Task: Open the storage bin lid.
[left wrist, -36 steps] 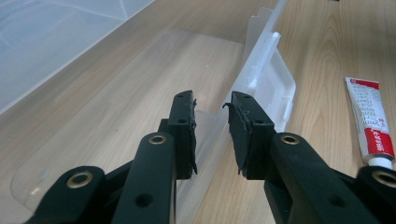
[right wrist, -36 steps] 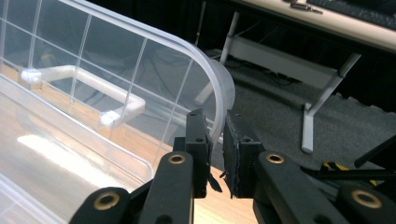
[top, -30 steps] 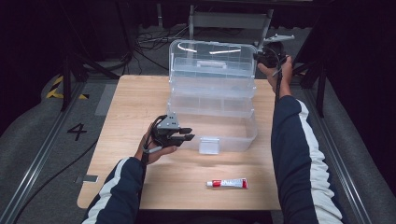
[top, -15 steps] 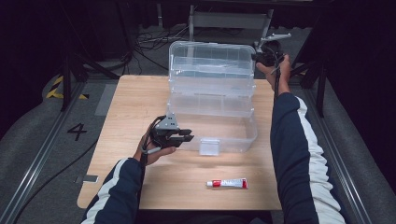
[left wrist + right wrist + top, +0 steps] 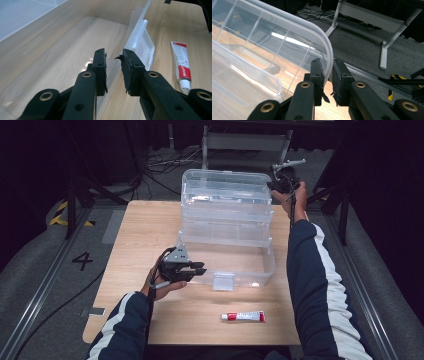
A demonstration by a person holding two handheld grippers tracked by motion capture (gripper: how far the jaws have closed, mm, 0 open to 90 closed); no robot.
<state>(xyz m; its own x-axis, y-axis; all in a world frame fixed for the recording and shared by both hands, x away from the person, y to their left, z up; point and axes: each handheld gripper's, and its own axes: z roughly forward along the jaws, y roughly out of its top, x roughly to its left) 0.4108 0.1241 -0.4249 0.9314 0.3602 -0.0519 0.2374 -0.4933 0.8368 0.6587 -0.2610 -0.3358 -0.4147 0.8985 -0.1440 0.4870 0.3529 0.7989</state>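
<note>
Right gripper [image 5: 278, 183] slightly lower, clamped on hinged lid [image 5: 287, 32]; left gripper [image 5: 113, 61] pinching bin [image 5: 250, 270] wall.

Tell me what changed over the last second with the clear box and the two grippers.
The right gripper, clamped on the rim of the raised lid, came down a little with it, so the lid dropped slightly. The left gripper stayed at the front rim of the clear box. The tube and table are unchanged.
</note>
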